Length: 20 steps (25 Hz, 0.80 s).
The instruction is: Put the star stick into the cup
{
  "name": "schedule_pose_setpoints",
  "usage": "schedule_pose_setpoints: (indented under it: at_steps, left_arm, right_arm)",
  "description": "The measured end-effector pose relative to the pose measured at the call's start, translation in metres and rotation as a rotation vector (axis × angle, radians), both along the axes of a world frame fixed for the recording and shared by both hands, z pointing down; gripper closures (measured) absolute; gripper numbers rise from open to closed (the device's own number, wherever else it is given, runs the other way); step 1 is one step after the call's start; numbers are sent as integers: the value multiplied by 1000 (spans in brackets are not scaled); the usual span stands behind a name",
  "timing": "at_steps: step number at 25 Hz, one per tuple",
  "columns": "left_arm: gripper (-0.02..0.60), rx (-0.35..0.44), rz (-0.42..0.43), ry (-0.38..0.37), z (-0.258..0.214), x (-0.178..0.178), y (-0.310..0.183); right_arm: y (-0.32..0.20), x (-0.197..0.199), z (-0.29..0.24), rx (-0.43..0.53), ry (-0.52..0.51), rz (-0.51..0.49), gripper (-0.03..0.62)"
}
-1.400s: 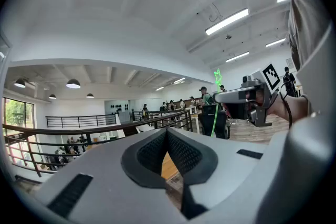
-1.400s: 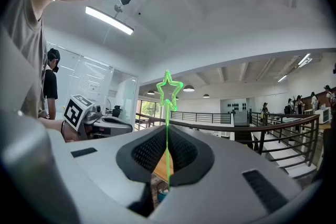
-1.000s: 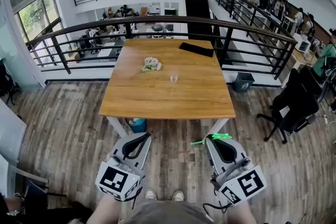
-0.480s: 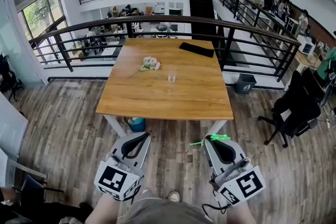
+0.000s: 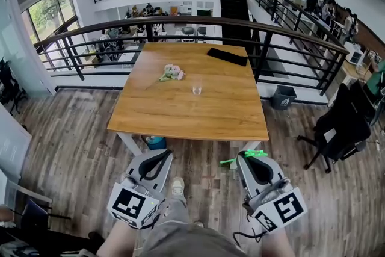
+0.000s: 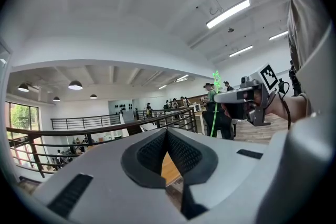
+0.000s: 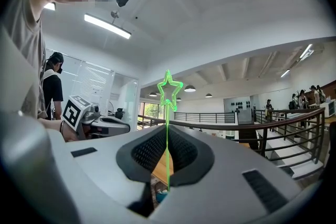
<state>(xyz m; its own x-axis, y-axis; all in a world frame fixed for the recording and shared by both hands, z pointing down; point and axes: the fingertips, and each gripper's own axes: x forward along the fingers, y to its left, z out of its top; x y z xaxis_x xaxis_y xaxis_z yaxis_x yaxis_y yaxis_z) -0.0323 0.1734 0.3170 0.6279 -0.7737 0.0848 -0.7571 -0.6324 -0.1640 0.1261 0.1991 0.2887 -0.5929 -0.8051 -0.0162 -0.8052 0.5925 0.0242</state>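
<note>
A thin green star stick stands upright between the pads of my right gripper, which is shut on it. In the head view its star tip pokes out ahead of the right gripper, low and right of centre, short of the table. The cup is a small clear glass near the middle of the wooden table, well ahead of both grippers. My left gripper hangs level with the right one, shut with nothing in it; its pads meet in its own view.
A small bunch of flowers lies left of the cup, and a flat black object lies at the far right of the table. A dark railing runs behind it. A black office chair stands right; a blue bin sits under the table.
The person has stepped forward: a foot now shows between the grippers and the table's near edge sits a little closer. Both grippers keep their pose, the star stick still held.
</note>
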Motion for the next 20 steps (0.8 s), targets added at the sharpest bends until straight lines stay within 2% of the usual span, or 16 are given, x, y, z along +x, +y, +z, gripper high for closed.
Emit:
schedule_pose_setpoints:
  at_steps: [8,20]
  left_arm:
    - [565,-18,10,12,15,-3,-70]
    - [565,-76,46,2,28,-20,-222]
  right_arm:
    - [-66,-2,15,-23,21,17,559]
    - [-222,-17,26,-86,25,73,559]
